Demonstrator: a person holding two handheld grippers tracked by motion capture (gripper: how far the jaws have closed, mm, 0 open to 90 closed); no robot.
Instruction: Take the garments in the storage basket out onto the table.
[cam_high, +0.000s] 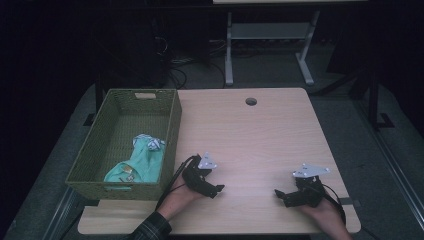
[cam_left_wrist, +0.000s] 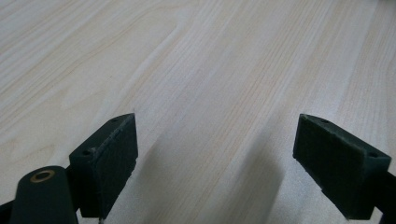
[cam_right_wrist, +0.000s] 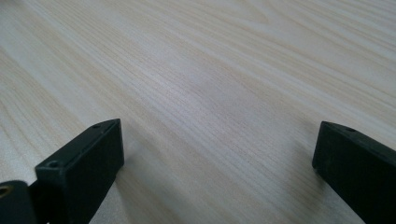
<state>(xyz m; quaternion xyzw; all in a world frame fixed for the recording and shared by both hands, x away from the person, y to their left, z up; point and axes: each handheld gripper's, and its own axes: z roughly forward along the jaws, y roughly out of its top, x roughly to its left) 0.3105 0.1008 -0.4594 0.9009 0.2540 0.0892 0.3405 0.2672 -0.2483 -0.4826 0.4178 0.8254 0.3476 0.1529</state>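
Observation:
A green woven basket (cam_high: 167, 125) stands on the left part of the wooden table (cam_high: 250, 135), and a mint-green cloth (cam_high: 142, 160) lies crumpled inside it near the front. My left gripper (cam_high: 218, 190) rests low over the table just right of the basket's front corner, held in a hand with a plaid sleeve. Its jaws stand wide open over bare wood (cam_left_wrist: 215, 116) with nothing between them. My right gripper (cam_high: 279, 195) sits near the table's front right, pointing left, also wide open over bare wood (cam_right_wrist: 215, 116).
A round cable hole (cam_high: 251, 101) lies near the table's far edge. Beyond the table stand a white desk frame (cam_high: 270, 45) and tangled cables (cam_high: 175, 65) on a dark floor. Bare tabletop stretches between and beyond the two grippers.

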